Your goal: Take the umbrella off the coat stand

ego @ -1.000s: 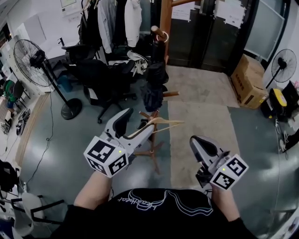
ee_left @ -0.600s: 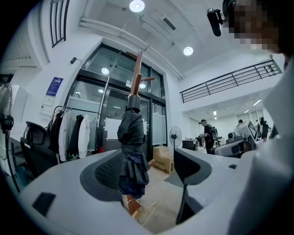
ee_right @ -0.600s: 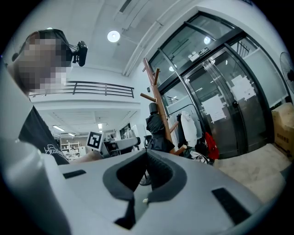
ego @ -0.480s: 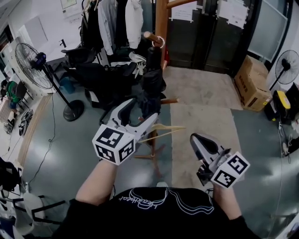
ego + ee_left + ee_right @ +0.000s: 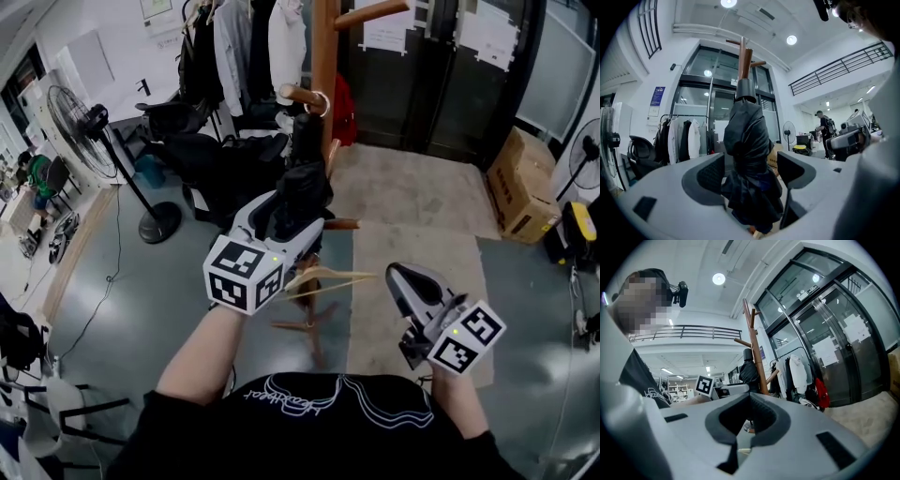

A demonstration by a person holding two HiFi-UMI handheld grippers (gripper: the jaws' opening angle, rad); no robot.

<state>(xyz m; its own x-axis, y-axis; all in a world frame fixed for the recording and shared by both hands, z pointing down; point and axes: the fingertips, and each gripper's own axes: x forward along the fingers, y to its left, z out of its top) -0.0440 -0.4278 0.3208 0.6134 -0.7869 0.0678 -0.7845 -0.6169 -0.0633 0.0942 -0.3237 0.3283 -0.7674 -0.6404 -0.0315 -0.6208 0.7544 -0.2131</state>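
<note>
Grasp step: folded black fabric umbrella [image 5: 747, 140], hung on the brown wooden coat stand [image 5: 325, 56], sits between the 2 spread jaws of my L gripper [image 5: 752, 171], R gripper [image 5: 750, 401] pressed together, empty; next I'd clamp & lift.

The left gripper [image 5: 752, 161] holds its jaws apart around the folded black umbrella [image 5: 747, 136]; the wooden coat stand [image 5: 745, 58] rises behind.

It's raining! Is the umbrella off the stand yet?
Not yet. Reaching is done: the left tongs sit open around the black umbrella, which hangs on the coat stand. Squeezing and lifting it off are left. The right tongs are shut and empty.
</note>
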